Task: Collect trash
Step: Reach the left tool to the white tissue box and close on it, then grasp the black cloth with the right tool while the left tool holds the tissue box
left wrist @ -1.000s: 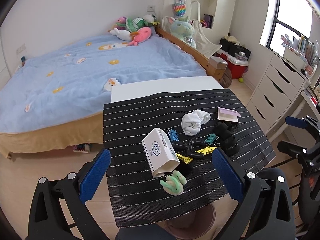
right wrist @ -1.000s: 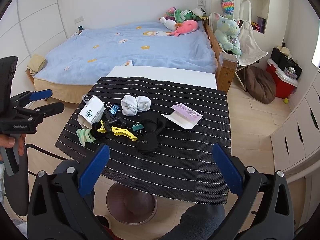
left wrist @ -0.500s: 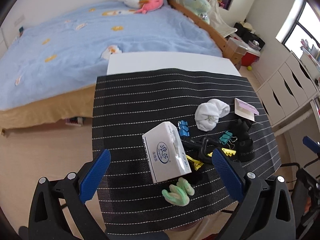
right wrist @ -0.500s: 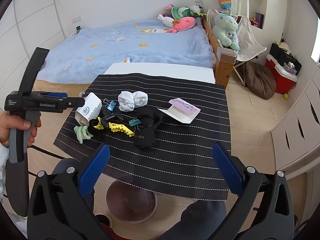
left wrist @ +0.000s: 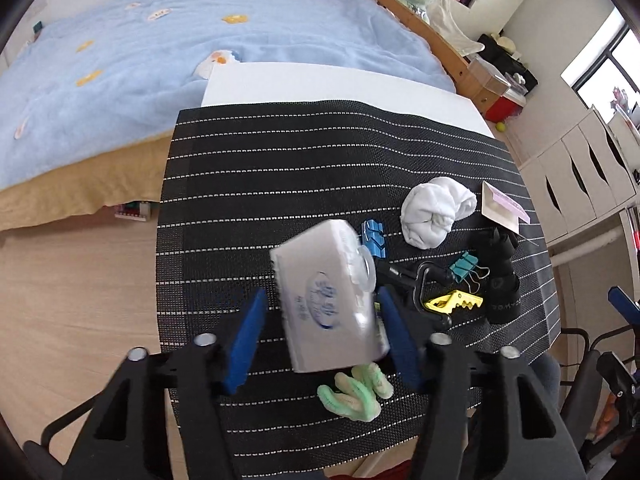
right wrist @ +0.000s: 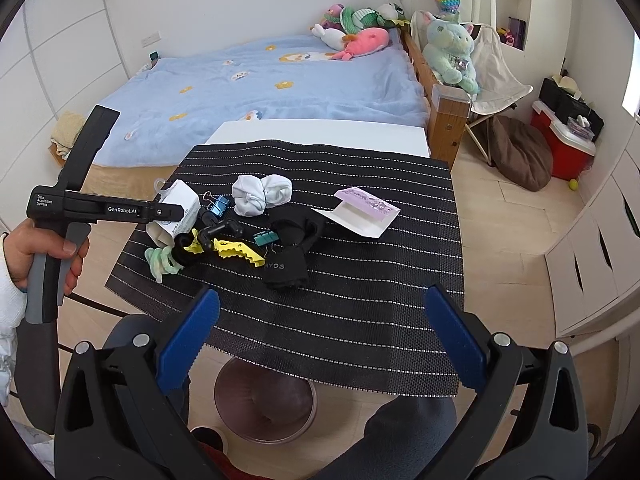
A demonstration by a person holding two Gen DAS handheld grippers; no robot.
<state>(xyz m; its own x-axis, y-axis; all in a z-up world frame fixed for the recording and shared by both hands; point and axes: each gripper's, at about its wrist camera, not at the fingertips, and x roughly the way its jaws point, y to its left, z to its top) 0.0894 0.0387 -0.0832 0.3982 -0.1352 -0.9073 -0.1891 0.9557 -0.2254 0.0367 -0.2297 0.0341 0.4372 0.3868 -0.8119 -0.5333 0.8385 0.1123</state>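
Note:
A white cardboard box [left wrist: 328, 296] with a blue logo lies on the black striped mat [left wrist: 280, 184]; it also shows in the right wrist view [right wrist: 182, 210]. My left gripper [left wrist: 326, 330] straddles the box with its blue pads on either side, half closed; a gap still shows at the left pad. My right gripper [right wrist: 320, 340] is open and empty, held above the mat's near edge. A purple and white card package [right wrist: 362, 216] lies on the right of the mat [right wrist: 360, 320].
On the mat lie a white sock ball [left wrist: 434, 214], black socks [right wrist: 290, 248], binder clips [left wrist: 374, 236], a yellow clip [left wrist: 454, 304] and a green hair tie [left wrist: 354, 390]. A round bin [right wrist: 264, 400] stands on the floor below the mat's near edge. A bed [right wrist: 260, 84] is behind.
My left gripper has moved down and forward over the white box and its jaws have narrowed around it. The right gripper has barely moved.

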